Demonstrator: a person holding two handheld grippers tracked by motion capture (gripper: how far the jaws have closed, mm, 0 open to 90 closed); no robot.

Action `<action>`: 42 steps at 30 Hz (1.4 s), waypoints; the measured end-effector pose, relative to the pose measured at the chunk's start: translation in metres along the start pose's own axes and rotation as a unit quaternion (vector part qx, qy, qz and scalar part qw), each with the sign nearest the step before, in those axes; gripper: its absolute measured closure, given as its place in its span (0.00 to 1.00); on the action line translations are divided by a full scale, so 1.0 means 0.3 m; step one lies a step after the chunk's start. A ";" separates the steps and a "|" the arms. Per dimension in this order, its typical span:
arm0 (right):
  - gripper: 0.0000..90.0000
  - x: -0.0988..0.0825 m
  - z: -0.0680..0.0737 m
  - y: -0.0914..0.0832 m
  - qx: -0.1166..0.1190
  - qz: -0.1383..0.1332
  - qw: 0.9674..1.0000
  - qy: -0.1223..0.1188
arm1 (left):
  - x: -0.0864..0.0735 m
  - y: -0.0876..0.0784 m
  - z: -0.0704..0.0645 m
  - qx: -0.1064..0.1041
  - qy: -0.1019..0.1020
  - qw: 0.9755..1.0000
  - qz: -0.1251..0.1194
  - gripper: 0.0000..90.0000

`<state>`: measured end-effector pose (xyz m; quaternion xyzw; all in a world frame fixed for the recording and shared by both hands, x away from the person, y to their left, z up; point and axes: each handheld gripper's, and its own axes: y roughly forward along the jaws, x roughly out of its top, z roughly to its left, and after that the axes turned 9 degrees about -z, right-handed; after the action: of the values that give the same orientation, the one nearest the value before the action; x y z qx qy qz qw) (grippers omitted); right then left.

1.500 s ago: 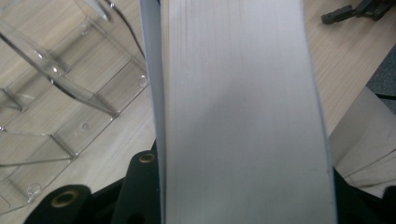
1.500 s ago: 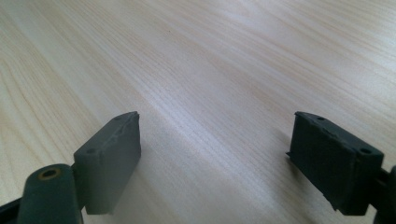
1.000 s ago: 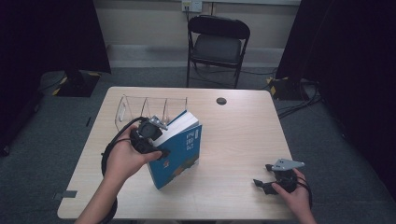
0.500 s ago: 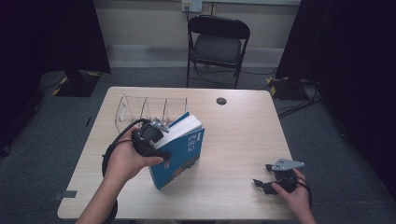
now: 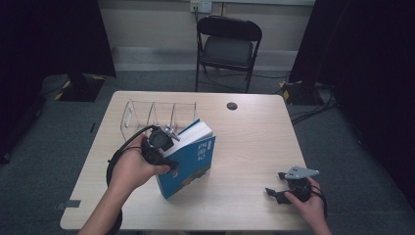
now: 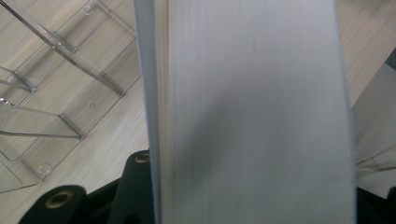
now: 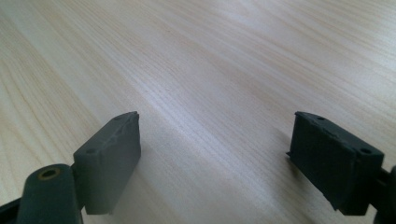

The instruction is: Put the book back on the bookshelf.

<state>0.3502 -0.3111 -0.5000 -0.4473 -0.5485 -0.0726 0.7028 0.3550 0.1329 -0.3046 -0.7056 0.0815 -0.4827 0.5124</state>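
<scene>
Item 1, nearest edge, about 4 o'clock from the table centre: right gripper (image 5: 284, 193), held in the person's right hand (image 5: 307, 201) and resting low on the wooden table (image 5: 254, 142). In the right gripper view its two black jaws stand wide apart with bare wood grain between them; nothing is held.

Item 2, about 8 o'clock from centre: left hand (image 5: 131, 169), forearm entering from the bottom edge, carrying the left gripper (image 5: 164, 147). A black cable (image 5: 117, 159) loops from it at the hand's 9 o'clock. The jaws are clamped on a blue paperback book (image 5: 191, 159); in the left gripper view the white page block (image 6: 252, 116) rises straight up between them.

Item 3, just left of centre: the book itself, tilted, lower corner on the table, blue cover with white lettering facing the near side, page edge upward.

Item 4, about 10 o'clock from centre, just beyond the book: clear acrylic divider rack (image 5: 154, 115), upright partitions, slots vacant. The left gripper view shows its partitions (image 6: 60, 93) beside the book.

Item 5, about 12 o'clock, near the far edge: small black round disc (image 5: 232, 105).

Item 6, beyond the table at 12 o'clock: black folding chair (image 5: 227, 46) on grey carpet, wall socket (image 5: 201, 6) above.
</scene>
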 end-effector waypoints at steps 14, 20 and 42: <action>0.18 0.002 0.000 -0.001 -0.002 0.002 1.000 0.000 | -0.007 -0.008 0.024 -0.005 -0.041 0.999 -0.009 0.69; 0.18 0.002 -0.001 0.000 -0.001 0.002 1.000 0.000 | -0.009 -0.026 0.032 -0.015 -0.054 0.998 -0.002 0.69; 0.18 0.002 0.000 0.000 -0.002 0.002 1.000 0.000 | -0.028 -0.129 0.112 0.021 -0.101 0.995 -0.006 0.69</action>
<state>0.3504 -0.3109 -0.4996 -0.4494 -0.5475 -0.0725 0.7022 0.3615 0.1775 -0.2787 -0.7406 0.0152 -0.4131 0.5297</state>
